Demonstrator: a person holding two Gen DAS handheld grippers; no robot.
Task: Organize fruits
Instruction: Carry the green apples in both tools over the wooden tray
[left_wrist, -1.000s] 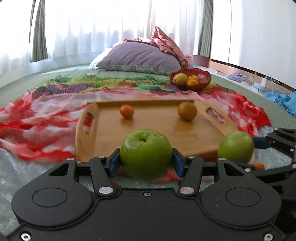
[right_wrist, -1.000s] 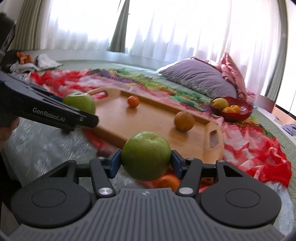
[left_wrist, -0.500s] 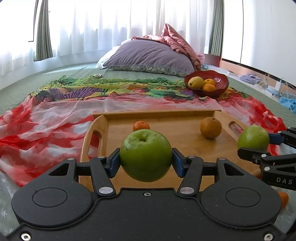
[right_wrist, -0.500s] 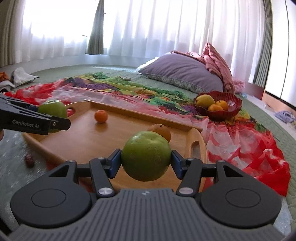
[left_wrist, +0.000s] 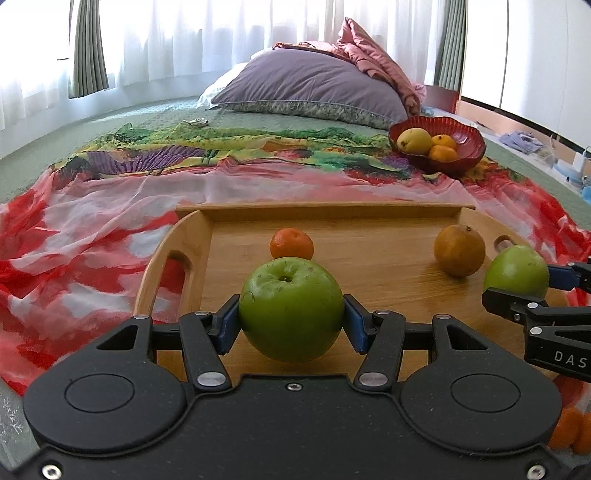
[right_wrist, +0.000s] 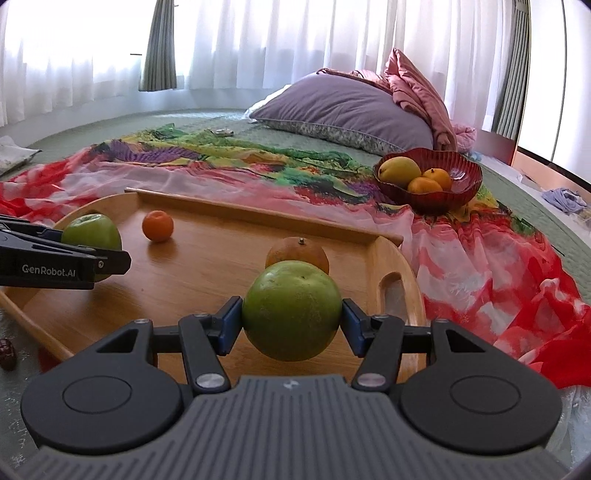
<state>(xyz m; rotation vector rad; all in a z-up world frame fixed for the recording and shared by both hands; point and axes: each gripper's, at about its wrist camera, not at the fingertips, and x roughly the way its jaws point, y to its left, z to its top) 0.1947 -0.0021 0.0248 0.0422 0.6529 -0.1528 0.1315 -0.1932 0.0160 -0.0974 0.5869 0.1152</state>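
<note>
My left gripper (left_wrist: 291, 319) is shut on a green apple (left_wrist: 291, 308), held just above the near left part of the wooden tray (left_wrist: 369, 258). My right gripper (right_wrist: 291, 319) is shut on a second green apple (right_wrist: 291, 310) above the tray's near right part (right_wrist: 207, 273). Each gripper shows in the other's view, the right one with its apple (left_wrist: 516, 271) and the left one with its apple (right_wrist: 92, 232). A small tangerine (left_wrist: 291, 243) and a larger orange (left_wrist: 459, 250) lie on the tray.
A red bowl (left_wrist: 469, 142) with a yellow fruit and two oranges stands beyond the tray's right corner. A colourful cloth (left_wrist: 92, 229) lies under the tray. A purple pillow (left_wrist: 314, 88) is behind. Orange fruit (left_wrist: 570, 430) and a dark small fruit (right_wrist: 7, 352) lie by the tray.
Both grippers have moved forward over the tray with their apples still held. The tray, tangerine and orange look closer now.
</note>
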